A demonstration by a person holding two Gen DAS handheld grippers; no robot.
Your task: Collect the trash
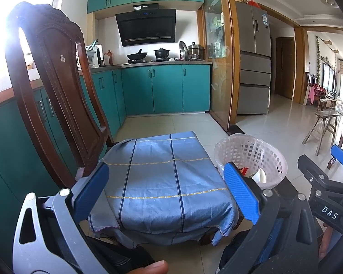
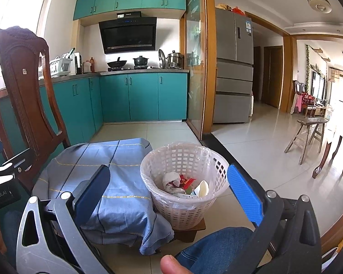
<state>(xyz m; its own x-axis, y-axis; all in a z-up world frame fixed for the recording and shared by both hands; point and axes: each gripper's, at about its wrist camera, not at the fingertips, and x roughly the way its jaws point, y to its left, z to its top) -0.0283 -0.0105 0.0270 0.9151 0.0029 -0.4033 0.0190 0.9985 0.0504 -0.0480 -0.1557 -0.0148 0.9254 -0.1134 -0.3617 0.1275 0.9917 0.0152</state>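
A white lattice wastebasket (image 2: 185, 182) lined with a clear plastic bag (image 2: 203, 153) stands on a small dark wooden stand (image 2: 189, 228) on the tiled floor, just beside a low bench draped in a blue checked cloth (image 2: 116, 182). Inside lie crumpled white paper (image 2: 171, 179), red wrappers (image 2: 187, 180) and a pale cup-like piece (image 2: 202, 188). The left gripper (image 1: 167, 194) hangs over the cloth, jaws spread and empty. The right gripper (image 2: 169, 191) faces the wastebasket, jaws likewise spread, gripping nothing. A carved wooden chair (image 1: 52, 86) stands behind the cloth.

Left gripper (image 1: 165, 191) and right gripper (image 2: 169, 191): jaws apparently wide, empty.
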